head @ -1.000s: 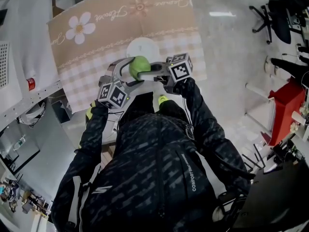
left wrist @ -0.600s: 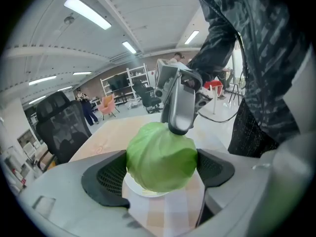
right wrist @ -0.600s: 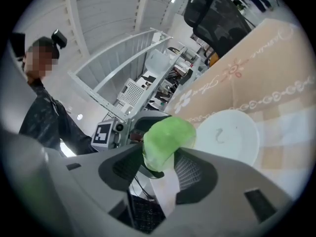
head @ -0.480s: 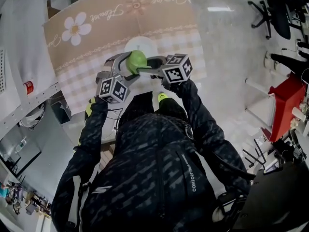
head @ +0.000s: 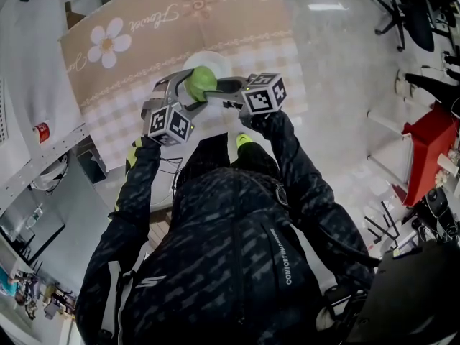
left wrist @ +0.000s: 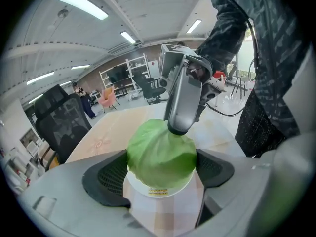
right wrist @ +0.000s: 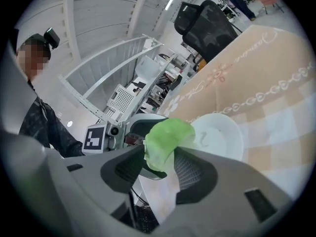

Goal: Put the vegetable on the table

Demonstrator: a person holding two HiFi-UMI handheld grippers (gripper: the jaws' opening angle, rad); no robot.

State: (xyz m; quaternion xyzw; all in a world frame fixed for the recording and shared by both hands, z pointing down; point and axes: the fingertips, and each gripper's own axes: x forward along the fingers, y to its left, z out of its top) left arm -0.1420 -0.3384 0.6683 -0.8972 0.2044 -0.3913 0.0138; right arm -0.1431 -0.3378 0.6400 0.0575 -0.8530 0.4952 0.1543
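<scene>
A green cabbage hangs just above a white plate on the table with the beige flowered cloth. My left gripper comes at it from the left, and its pads lie against the cabbage's sides. My right gripper reaches in from the right. One of its fingers rests on the cabbage's far top. Its jaws have just been closing, with the cabbage between the pads and touching them. The plate lies beyond.
Black office chairs and a red object stand on the floor to the right. A white shelf with a red-capped can is to the left of the table. The table's near edge runs just in front of the person's feet.
Both grippers have carried the cabbage forward and a little lower, so it now overlaps the plate's near rim. The head camera has shifted slightly.
</scene>
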